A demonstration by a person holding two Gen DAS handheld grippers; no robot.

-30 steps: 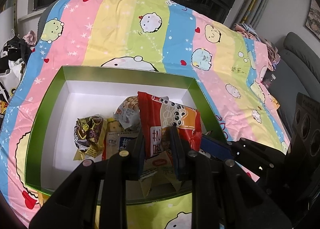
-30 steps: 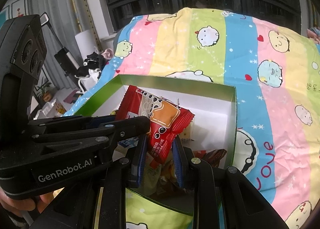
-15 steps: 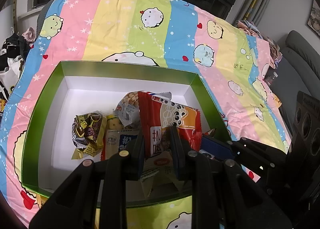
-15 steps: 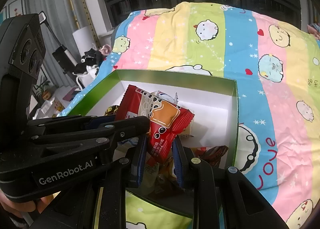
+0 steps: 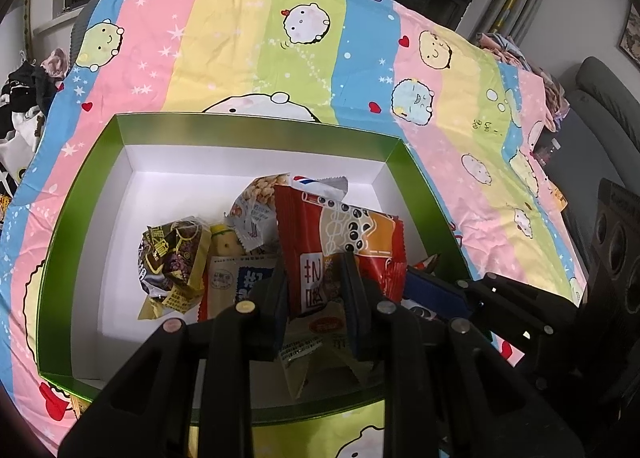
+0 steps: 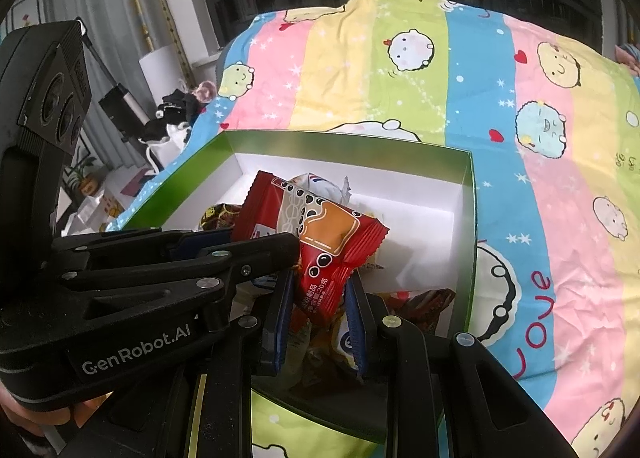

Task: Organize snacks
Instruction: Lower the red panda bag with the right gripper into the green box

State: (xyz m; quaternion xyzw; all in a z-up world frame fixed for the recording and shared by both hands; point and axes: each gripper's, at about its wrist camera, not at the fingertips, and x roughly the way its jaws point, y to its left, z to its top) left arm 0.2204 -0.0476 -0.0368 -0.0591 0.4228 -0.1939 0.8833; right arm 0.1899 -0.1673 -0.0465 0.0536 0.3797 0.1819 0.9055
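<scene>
Both tongs, the left gripper (image 5: 316, 286) and right gripper (image 6: 320, 298), pinched one red snack packet (image 5: 340, 242) above the green box (image 5: 256, 129), near its front edge

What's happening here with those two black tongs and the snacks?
A person is tidying snacks with two hand-held grippers. Both the left gripper and the right gripper are shut on the same red packet, holding it just above a green box. The box sits on a striped cartoon sheet and already has several other snack packets piled at its near end.
</scene>
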